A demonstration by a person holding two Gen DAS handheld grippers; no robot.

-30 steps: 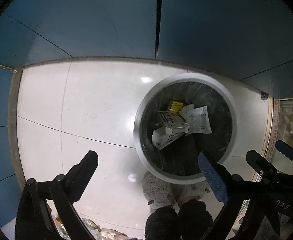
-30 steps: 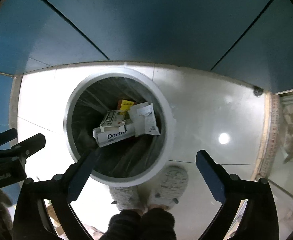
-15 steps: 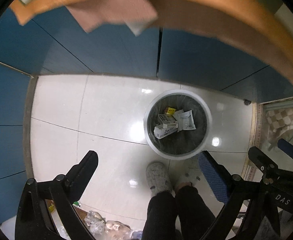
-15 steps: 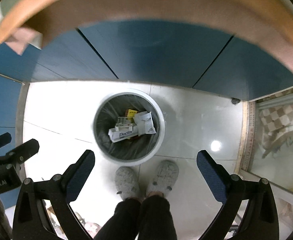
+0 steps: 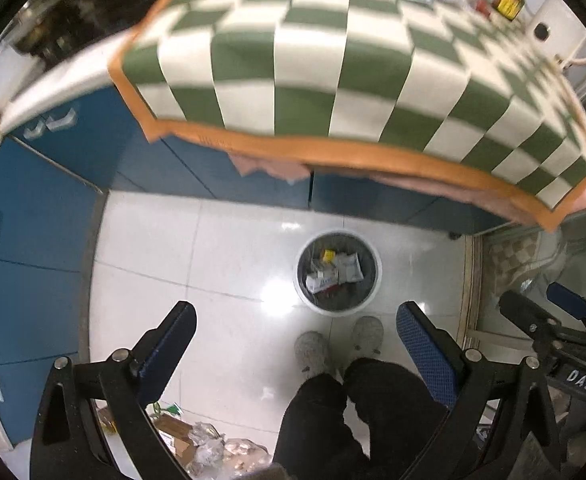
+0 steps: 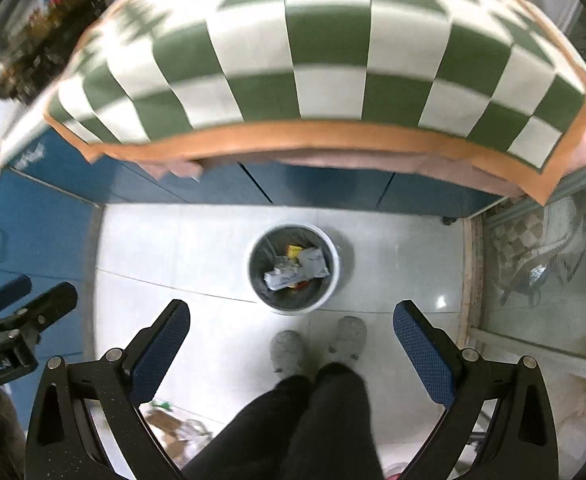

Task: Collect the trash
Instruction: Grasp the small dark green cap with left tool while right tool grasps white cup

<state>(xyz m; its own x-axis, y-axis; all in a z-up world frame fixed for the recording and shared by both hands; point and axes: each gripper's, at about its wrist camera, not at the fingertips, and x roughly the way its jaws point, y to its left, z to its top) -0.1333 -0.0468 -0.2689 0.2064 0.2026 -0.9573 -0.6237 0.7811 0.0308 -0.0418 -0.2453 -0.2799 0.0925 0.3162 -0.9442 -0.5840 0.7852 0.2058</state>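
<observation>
Both my left hand-held gripper [image 5: 295,322] and my right hand-held gripper [image 6: 291,320] are spread wide and hold nothing. The trash bin [image 6: 293,268] stands on the white floor [image 5: 221,256] by my slippers [image 6: 289,350] (boxes and wrappers lie inside), below the checkered worktop [image 5: 313,60].

Left gripper [image 5: 295,336] and right gripper [image 6: 291,330] hang side by side — jaws spread wide, seemingly empty.

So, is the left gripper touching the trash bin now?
Apart. In the left wrist view, the left gripper is open and empty, high above the floor; the trash bin stands far below between its fingers, beside the person's slippers.
</observation>
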